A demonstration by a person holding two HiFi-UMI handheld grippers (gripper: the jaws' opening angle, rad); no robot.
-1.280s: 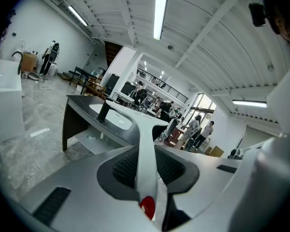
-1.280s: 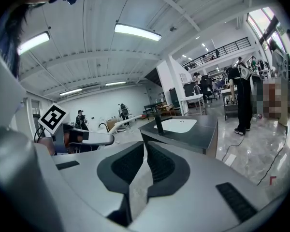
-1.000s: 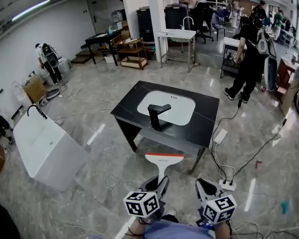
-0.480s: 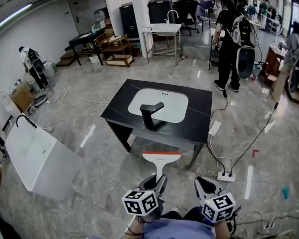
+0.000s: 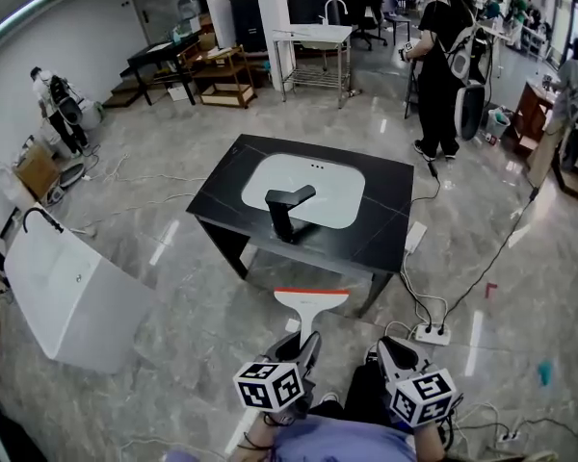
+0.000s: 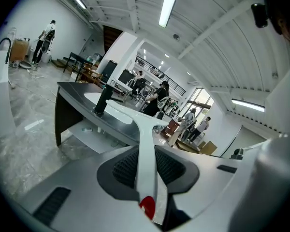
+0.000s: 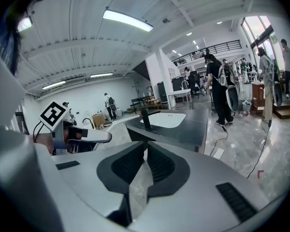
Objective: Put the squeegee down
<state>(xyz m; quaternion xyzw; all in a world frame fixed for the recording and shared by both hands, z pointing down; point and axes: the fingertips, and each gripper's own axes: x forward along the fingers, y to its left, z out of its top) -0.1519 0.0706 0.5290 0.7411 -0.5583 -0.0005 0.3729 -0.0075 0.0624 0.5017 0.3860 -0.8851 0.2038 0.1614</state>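
Note:
A white squeegee with an orange-edged blade sticks forward from my left gripper, which is shut on its handle. It hangs over the floor just short of the black table, blade level and facing the table. In the left gripper view the white handle runs straight between the dark pads toward the table. My right gripper is held beside the left one, shut with nothing in it. The right gripper view shows its jaws closed together.
The table carries a white sink basin and a black faucet. A white tub stands on the floor at left. A power strip and cables lie at right. A person with a backpack stands behind the table.
The table has come a little nearer and lower in the view. The person in black at the back has walked left. Both grippers keep their pose, squeegee still held.

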